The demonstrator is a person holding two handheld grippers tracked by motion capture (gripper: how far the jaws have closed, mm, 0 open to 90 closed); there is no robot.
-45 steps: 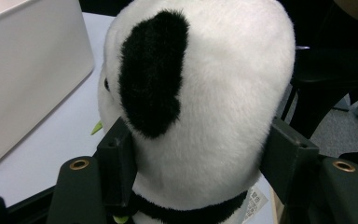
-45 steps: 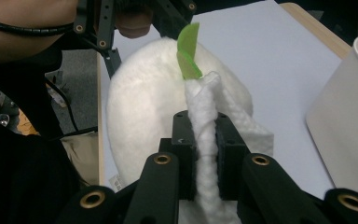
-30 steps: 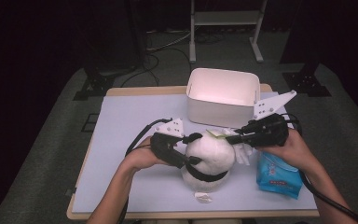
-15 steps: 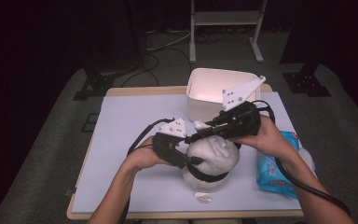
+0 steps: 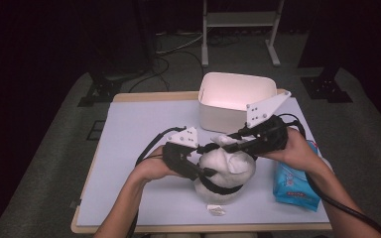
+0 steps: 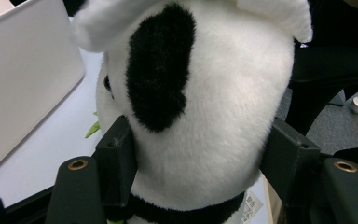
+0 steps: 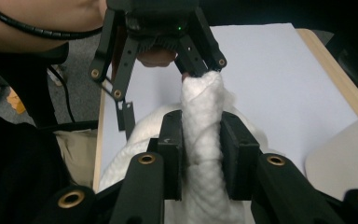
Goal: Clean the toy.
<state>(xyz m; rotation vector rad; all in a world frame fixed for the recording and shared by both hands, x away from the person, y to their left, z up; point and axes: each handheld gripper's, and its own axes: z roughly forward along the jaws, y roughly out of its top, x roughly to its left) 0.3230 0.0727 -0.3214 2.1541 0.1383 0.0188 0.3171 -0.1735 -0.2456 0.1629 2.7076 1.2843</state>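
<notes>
Soft toy (image 5: pixel 225 168): round, plump panda-like plush, white fuzzy pile with a black oval patch and a black band round the lower body; sitting on the tabletop near the front edge, between the two hands, just in front of the tub.
Toy surface in the left gripper view (image 6: pixel 214 107): short dense fur, smooth dome shape, small dark eye at the left edge, a printed tag at the bottom.
White cloth (image 7: pixel 203 121): knitted or terry-like, ribbed and nubbly, bunched into an upright roll on top of the toy.
Left gripper (image 5: pixel 198 166): black, boxy, grey three-cornered plate on top; fingers (image 6: pixel 116 158) spread partway and pressed into the fur on both flanks of the toy, holding it.
Right gripper (image 5: pixel 218 147): black, long-armed, pale plate above; fingers (image 7: pixel 172 154) flat, square-edged pads on either side of the cloth roll, just been opening, still touching the cloth on both sides.
Tabletop (image 5: pixel 139 129): flat, matt, pale lilac sheet with a light wooden rim.
Tub (image 5: pixel 235 99): white plastic, rectangular with rounded corners, smooth walls, at the far side of the tabletop.
Packet (image 5: pixel 292 181): blue, glossy, soft-sided pouch, lying flat right of the toy, by the right forearm.
Small label (image 5: pixel 216 210): crumpled whitish scrap on the tabletop just in front of the toy.
</notes>
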